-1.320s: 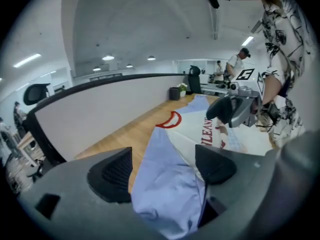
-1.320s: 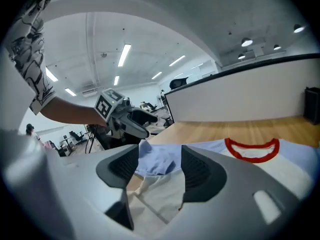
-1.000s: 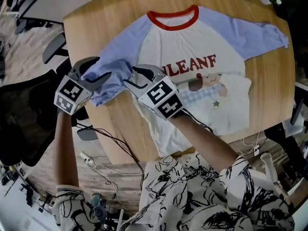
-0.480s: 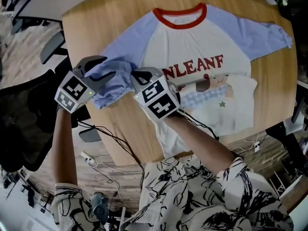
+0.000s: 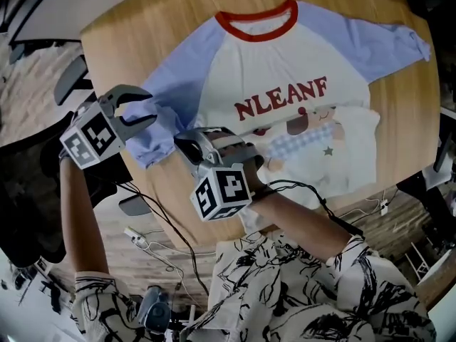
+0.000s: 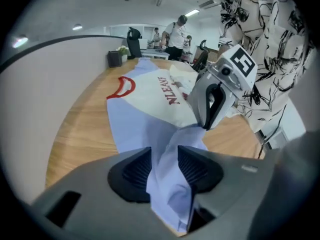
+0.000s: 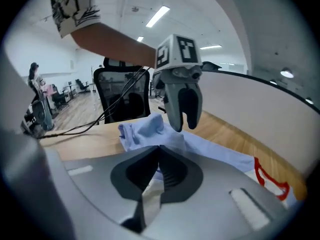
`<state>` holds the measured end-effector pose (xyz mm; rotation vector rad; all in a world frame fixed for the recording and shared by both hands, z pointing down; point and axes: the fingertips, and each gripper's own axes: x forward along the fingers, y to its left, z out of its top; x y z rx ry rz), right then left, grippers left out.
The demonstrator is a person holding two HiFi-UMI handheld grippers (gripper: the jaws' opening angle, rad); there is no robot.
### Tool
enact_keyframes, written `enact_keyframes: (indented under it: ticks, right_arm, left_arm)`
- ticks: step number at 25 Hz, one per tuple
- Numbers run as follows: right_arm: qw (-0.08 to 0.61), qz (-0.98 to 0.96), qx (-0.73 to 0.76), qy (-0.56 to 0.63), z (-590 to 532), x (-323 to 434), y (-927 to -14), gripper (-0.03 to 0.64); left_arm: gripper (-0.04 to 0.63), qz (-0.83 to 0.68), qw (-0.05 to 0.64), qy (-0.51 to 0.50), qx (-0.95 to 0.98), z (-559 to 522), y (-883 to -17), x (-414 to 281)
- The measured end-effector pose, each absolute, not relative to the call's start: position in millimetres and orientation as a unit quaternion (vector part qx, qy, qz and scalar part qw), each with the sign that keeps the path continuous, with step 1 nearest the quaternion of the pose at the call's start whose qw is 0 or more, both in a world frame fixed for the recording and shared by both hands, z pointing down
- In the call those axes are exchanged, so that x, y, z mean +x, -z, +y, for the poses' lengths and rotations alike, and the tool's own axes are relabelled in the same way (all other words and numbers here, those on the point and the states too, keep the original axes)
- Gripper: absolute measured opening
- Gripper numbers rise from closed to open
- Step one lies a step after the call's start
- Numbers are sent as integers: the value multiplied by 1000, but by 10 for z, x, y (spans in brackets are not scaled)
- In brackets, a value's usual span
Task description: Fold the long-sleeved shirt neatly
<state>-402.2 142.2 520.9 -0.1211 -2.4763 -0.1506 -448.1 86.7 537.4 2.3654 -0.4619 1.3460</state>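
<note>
The long-sleeved shirt (image 5: 285,63) lies face up on the round wooden table (image 5: 142,41): white body, red collar, lavender sleeves. Its left sleeve (image 5: 153,130) is bunched near the table's left edge. My left gripper (image 5: 148,105) holds this bunch. In the left gripper view the blue cloth (image 6: 165,149) fills the gap between the pads, which have just been closing on it. My right gripper (image 5: 181,144) is shut just right of it, pinching the same sleeve near the shirt's side. The cloth rises to its tips (image 6: 204,126). The other sleeve (image 5: 399,45) lies stretched out at the far right.
A black office chair (image 5: 35,177) stands close to the table's left side. Cables (image 5: 157,205) hang off the near edge. A small dark container (image 6: 115,59) stands at the table's far rim. People (image 6: 175,31) stand in the room beyond.
The right gripper's jaws went from open to shut; it rolled and drew back toward the near edge. The left gripper rolled and shifted left, narrowing on the sleeve bunch.
</note>
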Motion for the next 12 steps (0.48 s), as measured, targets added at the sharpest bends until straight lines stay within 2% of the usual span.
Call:
enact_keyframes:
  ticks: [5,12]
  right_arm:
    - [333,-928,-101,134,1741,-4026,-5351,15]
    - [349,-907,-163,169,2074,-4037,-5586,15]
  left_arm:
    - [155,-107,188,-521,826,923,-5475,-4420]
    - [122,-47,201,-555,805,1151,-5751,-4290]
